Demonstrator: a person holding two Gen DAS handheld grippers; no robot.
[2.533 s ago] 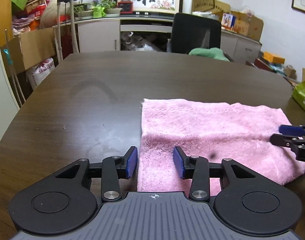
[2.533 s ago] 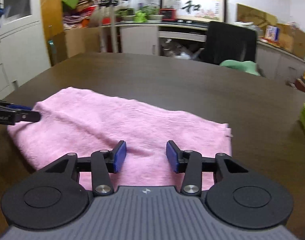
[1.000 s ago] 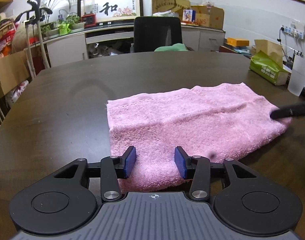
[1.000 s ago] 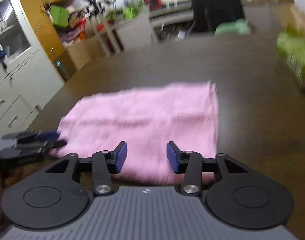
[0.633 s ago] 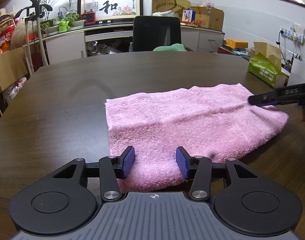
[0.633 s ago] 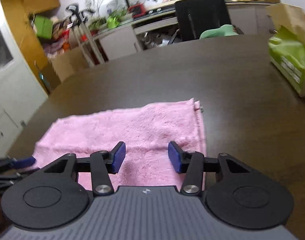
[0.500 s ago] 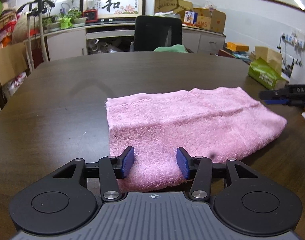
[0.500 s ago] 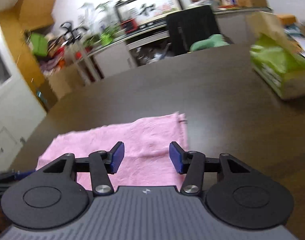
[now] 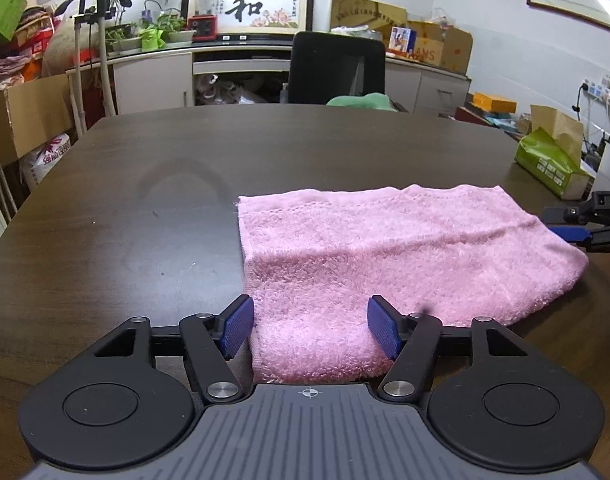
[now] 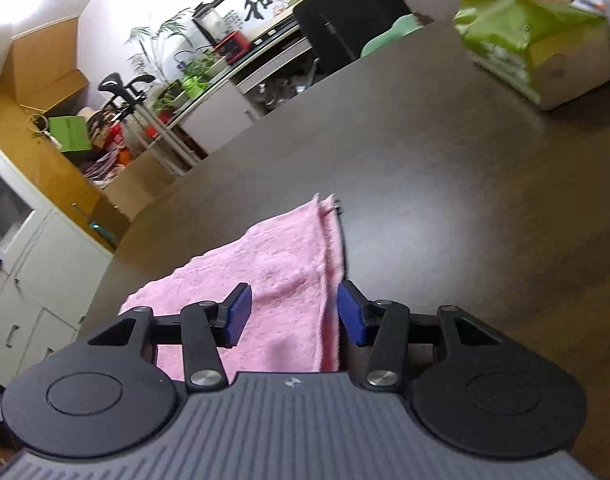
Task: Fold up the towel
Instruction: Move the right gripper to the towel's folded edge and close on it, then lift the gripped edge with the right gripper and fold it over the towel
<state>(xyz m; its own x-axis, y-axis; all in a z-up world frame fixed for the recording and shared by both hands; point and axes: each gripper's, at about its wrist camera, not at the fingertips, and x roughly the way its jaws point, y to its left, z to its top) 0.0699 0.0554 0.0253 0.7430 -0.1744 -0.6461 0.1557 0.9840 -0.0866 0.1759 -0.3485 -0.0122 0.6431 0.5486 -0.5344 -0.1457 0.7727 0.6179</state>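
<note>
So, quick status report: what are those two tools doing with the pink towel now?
Left tool open, widening, astride towel near corner. Right tool open, narrowing, at towel's right edge. Towel flat on table, already doubled. Green bag well clear.

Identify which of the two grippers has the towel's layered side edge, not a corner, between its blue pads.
The right gripper: the pink towel shows its doubled edge running up between the pads. The left gripper straddles a near corner instead.

Bright, even indoor light. A soft glare patch sheens the dark brown wooden desk [image 10: 437,236] toward 3 o'clock; the right view is tilted, slightly blurred, and fisheye-bent at the edges.
</note>
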